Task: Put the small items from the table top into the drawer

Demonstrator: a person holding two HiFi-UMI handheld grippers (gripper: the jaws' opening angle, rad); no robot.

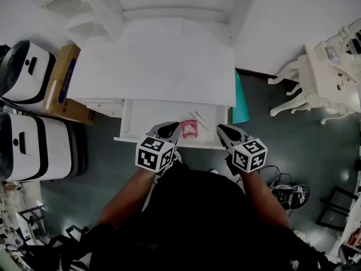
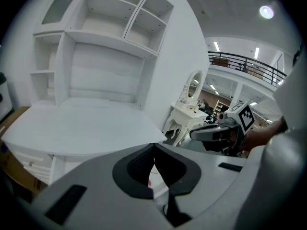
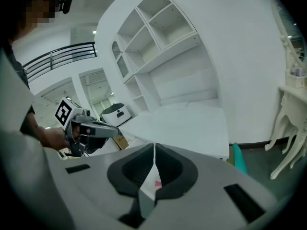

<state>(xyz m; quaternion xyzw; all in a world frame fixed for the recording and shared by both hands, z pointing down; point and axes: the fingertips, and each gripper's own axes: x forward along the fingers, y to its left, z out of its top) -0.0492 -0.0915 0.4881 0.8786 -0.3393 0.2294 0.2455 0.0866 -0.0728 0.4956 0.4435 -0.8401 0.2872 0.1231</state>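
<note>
Under the white table top (image 1: 152, 66) the drawer (image 1: 131, 123) stands pulled out. Inside it lie a pink item (image 1: 189, 129) and a thin white stick (image 1: 199, 121). No small item shows on the table top. My left gripper (image 1: 171, 130) hovers over the drawer's front edge, left of the pink item, its jaws shut on nothing (image 2: 153, 150). My right gripper (image 1: 224, 132) hangs at the drawer's right front corner, also shut and empty (image 3: 154, 150). Each gripper view shows the other gripper: the right gripper (image 2: 211, 132) and the left gripper (image 3: 100, 130).
A white shelf unit (image 1: 163, 4) rises at the back of the table. Two white machines (image 1: 28, 72) (image 1: 34, 145) and a cardboard box (image 1: 65, 86) stand at the left. A teal object (image 1: 241, 103) leans at the table's right side. A white ornate vanity (image 1: 324, 81) and floor cables (image 1: 287, 193) are at the right.
</note>
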